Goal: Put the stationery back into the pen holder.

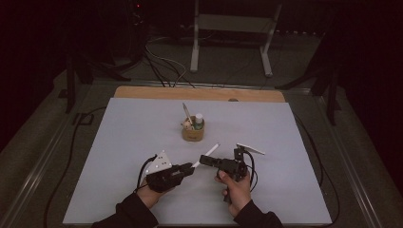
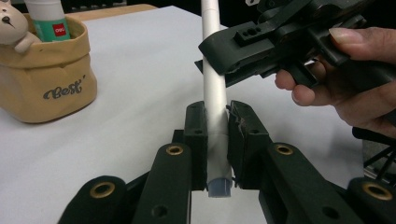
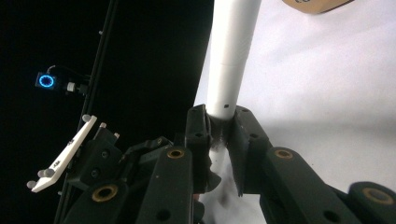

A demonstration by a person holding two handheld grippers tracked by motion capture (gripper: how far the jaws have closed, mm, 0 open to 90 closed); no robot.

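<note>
- Left gripper [image 2: 217,140] pinches the white pen [image 2: 215,100] above the table's near middle.
- Right gripper [image 3: 219,135] grips the same pen farther along.
- Tan pot [image 1: 193,132] behind; bare sheet [image 1: 119,156] all round.

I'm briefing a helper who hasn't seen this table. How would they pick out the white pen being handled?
Start at the tan holder in the middle of the white table. Nearer the person, the left tongs and right tongs meet on a slim white pen. Unlike the items standing in the holder, it hangs slanted between the two tongs.
</note>
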